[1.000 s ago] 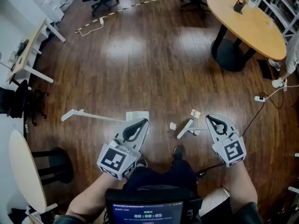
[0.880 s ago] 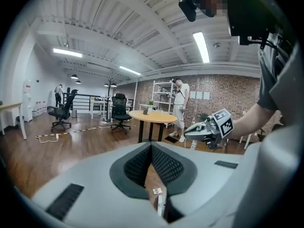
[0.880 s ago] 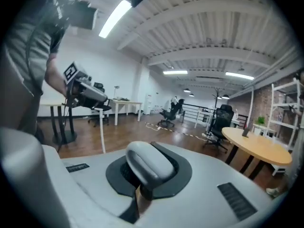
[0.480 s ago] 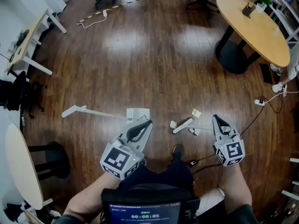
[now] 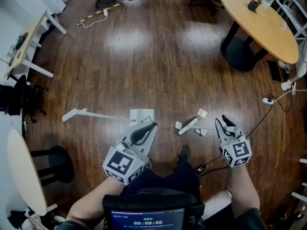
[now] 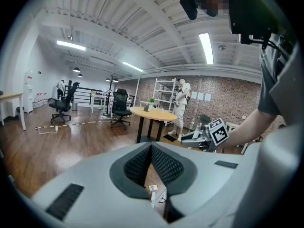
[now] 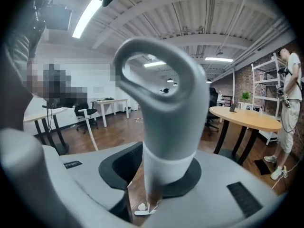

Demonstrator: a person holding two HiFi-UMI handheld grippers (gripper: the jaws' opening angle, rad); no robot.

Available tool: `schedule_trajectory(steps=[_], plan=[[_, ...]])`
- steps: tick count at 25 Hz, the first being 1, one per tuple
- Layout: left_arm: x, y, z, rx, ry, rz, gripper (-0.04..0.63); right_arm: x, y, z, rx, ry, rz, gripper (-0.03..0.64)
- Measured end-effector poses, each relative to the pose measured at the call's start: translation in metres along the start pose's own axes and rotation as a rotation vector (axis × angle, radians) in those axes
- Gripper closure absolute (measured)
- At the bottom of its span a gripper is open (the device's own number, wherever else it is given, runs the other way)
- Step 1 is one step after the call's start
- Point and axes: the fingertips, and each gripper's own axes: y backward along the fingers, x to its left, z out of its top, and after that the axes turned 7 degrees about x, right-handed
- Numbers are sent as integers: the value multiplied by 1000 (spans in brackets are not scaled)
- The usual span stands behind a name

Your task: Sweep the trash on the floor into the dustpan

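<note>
Right gripper (image 5: 221,121) jaws, just opened, stood loose around broom handle (image 7: 159,103); left gripper (image 5: 152,126) clenched, empty. Trash (image 5: 178,126) lay beside brush head (image 5: 188,127), dustpan (image 5: 142,115) near. Risk: off-centre closing could let handle slip, scattering scraps.

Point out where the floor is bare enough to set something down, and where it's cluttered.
The widest bare floor lies between the round table, the striped cable and the dustpan. A narrower bare strip separates the dustpan from the broom. It is crowded around the broom: a paper scrap and a small box lie close by.
</note>
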Motion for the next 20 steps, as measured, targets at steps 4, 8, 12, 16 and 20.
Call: schedule_trajectory(steps=[4,8,12,16,20], plan=[[-4,-10,0,6,8,-5,592,-5,-4,-14,46,20,14,474],[-9,-20,6,7,4,-12,592,-9,-8,-23,79,52,9,504],[-9,-25,9,6,6,-11,592,-11,-10,-29,84,29,3,532],[-5,-28,7,8,11,-3,592,-5,-12,-35,85,10,29,532],[-5,-28,6,9,14,-2,592,-3,-12,-55,155,46,42,532]])
